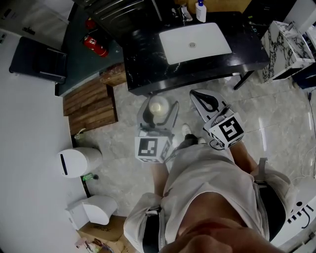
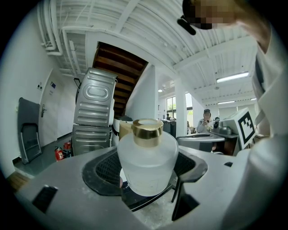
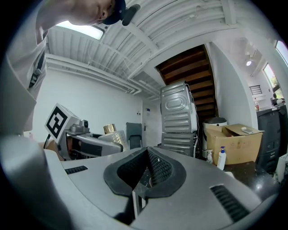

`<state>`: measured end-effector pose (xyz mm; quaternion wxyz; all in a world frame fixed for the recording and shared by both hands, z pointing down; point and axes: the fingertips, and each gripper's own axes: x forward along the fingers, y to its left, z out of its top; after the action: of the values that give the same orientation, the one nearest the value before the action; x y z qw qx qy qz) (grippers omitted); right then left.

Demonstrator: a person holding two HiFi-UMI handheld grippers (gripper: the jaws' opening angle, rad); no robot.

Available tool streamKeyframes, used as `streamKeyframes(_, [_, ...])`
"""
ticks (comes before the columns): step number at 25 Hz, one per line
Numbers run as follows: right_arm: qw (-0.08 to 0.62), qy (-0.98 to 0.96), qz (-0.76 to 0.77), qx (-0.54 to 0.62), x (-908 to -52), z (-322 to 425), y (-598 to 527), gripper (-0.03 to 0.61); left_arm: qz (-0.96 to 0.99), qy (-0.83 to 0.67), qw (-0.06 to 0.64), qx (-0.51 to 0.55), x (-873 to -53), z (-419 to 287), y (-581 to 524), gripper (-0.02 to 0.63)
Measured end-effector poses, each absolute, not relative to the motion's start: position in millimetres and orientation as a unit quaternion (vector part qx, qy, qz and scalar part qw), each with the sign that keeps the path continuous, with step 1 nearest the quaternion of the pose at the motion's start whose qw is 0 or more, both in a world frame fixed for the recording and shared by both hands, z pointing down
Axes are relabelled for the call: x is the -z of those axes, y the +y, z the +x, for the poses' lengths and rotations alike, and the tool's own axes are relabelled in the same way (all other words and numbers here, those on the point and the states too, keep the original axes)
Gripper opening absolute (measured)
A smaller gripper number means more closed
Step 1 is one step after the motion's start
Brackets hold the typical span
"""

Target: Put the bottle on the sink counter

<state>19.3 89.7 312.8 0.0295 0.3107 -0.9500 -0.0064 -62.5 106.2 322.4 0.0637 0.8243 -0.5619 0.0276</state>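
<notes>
A frosted glass bottle [image 1: 159, 105] with a gold cap [image 2: 147, 131] sits upright between the jaws of my left gripper [image 1: 160, 113], which is shut on it above the pale floor. In the left gripper view the bottle [image 2: 147, 158] fills the gap between the black pads. The black marble sink counter [image 1: 148, 59] with its white basin [image 1: 194, 42] lies just ahead of the bottle. My right gripper [image 1: 203, 99] hovers beside the left one, shut with nothing in it [image 3: 144, 173]. From the right gripper view the held bottle [image 3: 112, 135] shows at the left.
A white soap dispenser [image 1: 200, 11] stands by the tap at the counter's back. Wooden boards [image 1: 91, 106] and a red fire extinguisher [image 1: 95, 45] lie left of the counter. Two white bins [image 1: 79, 161] stand at the left wall. Stacked washing machines [image 3: 179, 119] and a cardboard box [image 3: 234, 141] show ahead.
</notes>
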Motion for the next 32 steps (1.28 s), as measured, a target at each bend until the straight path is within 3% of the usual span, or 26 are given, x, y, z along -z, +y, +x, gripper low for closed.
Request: streamKeyframes(32, [0.05,-0.931,0.361,0.004,-321,-53,7,-0.002,0.853,-0.518,0.067,-0.013,-329,-135,10,0.328])
